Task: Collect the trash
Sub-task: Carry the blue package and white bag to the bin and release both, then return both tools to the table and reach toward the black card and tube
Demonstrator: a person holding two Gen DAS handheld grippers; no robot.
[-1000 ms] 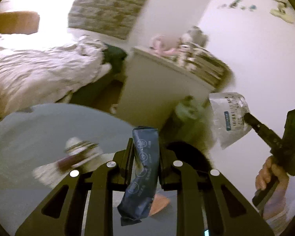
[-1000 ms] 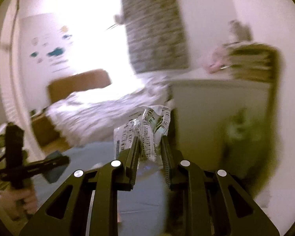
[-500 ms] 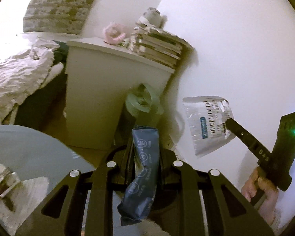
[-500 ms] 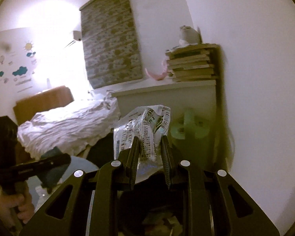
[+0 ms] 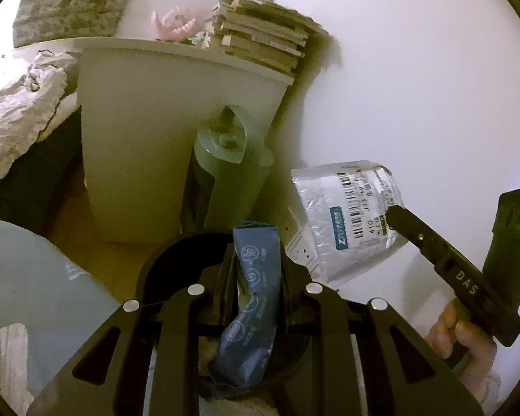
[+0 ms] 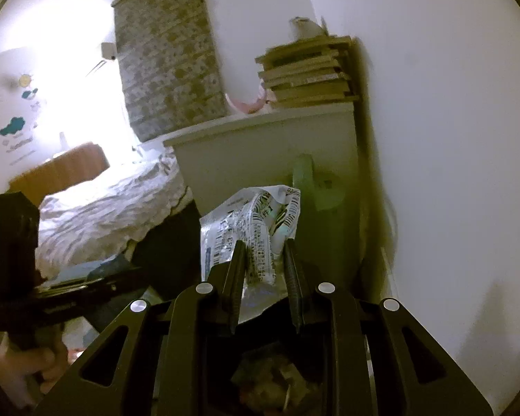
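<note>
Bedroom: left gripper (image 5: 256, 270) jaws clamp blue wrapper (image 5: 251, 312), right gripper's (image 6: 264, 263) barcoded pouch (image 6: 251, 223) ("410").

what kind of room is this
Most likely a bedroom: a bed with rumpled bedding stands next to a white cabinet topped with a stack of books, and a patterned window blind hangs on the wall behind.

My left jaws pinch a blue wrapper (image 5: 251, 298), glossy crinkled plastic. My right jaws hold a silvery mailer (image 6: 256, 228), shiny creased film with a paper label. My frames are matt black plastic with bright metal screws.
</note>
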